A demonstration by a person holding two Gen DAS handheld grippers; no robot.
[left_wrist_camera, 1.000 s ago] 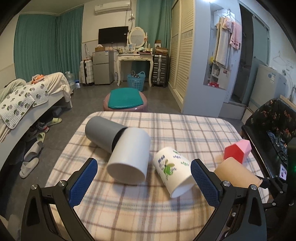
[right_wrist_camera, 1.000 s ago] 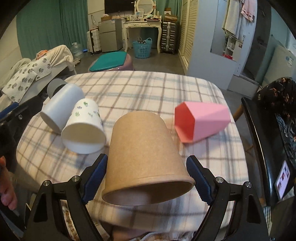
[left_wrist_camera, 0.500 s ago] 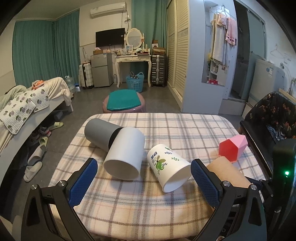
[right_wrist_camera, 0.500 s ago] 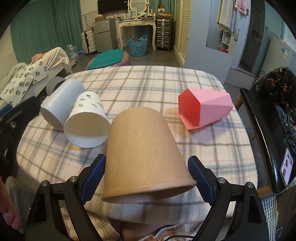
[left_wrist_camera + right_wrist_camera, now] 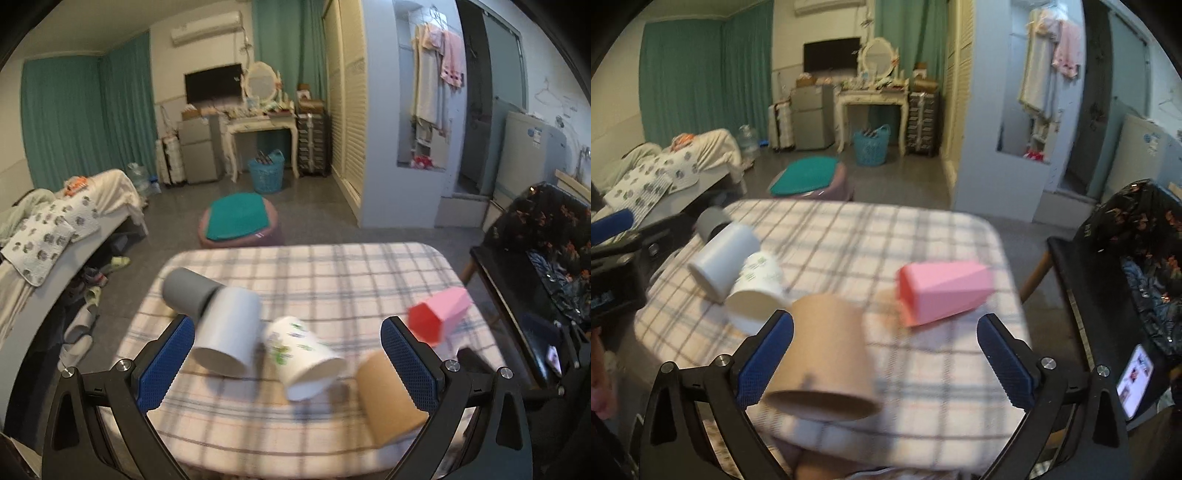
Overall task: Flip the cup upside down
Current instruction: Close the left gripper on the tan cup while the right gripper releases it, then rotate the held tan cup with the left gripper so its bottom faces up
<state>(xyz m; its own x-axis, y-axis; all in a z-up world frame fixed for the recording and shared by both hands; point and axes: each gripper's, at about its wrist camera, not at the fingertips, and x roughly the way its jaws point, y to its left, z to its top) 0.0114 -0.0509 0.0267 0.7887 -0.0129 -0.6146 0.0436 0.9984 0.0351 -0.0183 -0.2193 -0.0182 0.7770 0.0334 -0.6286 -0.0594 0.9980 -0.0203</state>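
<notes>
Several cups lie on their sides on the plaid-clothed table (image 5: pixel 332 269): a grey cup (image 5: pixel 186 293), a white cup (image 5: pixel 229 334), a flower-printed white cup (image 5: pixel 299 352), a brown paper cup (image 5: pixel 388 398) and a pink faceted cup (image 5: pixel 441 314). In the right wrist view the brown cup (image 5: pixel 823 350) lies near the table's front edge, just inside my right gripper's left finger; the pink cup (image 5: pixel 942 290) lies beyond. My left gripper (image 5: pixel 286 363) is open and empty, back from the cups. My right gripper (image 5: pixel 884 356) is open and empty.
A black chair (image 5: pixel 535 266) with a phone (image 5: pixel 1134 374) on it stands right of the table. A bed (image 5: pixel 59 236) is on the left. A pink stool with a teal cushion (image 5: pixel 240 221) stands beyond the table. The left gripper's body (image 5: pixel 617 254) shows at the right wrist view's left edge.
Both grippers have pulled back and up from the table, so the cups look smaller and farther. The brown cup now sits left of centre in the right wrist view. The cups themselves have not moved.
</notes>
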